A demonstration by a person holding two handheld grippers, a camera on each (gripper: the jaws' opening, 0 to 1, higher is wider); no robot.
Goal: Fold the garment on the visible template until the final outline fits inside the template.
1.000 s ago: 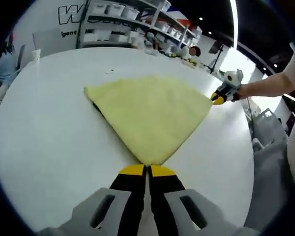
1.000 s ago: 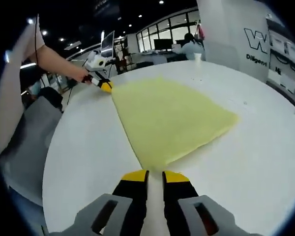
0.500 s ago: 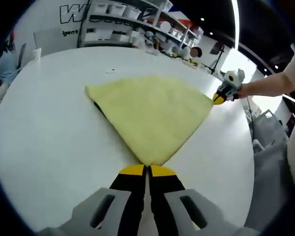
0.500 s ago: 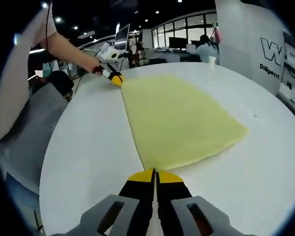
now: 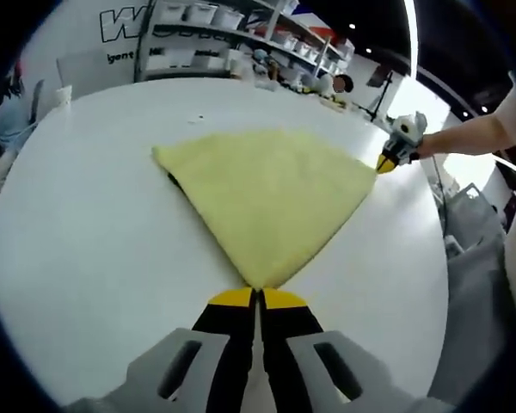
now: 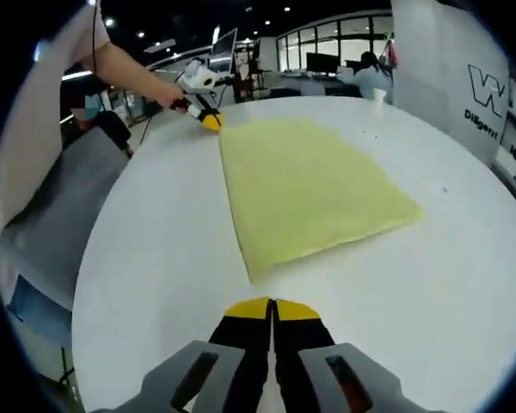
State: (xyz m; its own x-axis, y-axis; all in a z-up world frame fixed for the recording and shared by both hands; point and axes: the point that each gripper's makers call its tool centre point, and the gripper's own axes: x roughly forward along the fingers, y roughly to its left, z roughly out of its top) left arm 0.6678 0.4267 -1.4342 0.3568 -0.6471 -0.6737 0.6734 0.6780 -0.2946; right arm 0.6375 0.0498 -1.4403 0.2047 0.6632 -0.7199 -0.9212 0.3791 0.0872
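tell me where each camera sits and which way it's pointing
Left gripper view: rides the left gripper, facing across the white table at the yellow garment, whose near corner meets its closed jaws; the right gripper and a forearm show at the far corner.
Right gripper view: rides the right gripper, jaws closed just short of the garment's corner, facing along it; the left gripper and arm show beyond.
Shared: garment, table, both grippers.

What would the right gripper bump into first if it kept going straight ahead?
Probably the near corner of the yellow cloth. The right gripper points at it, with bare white table between; depth is hard to judge.
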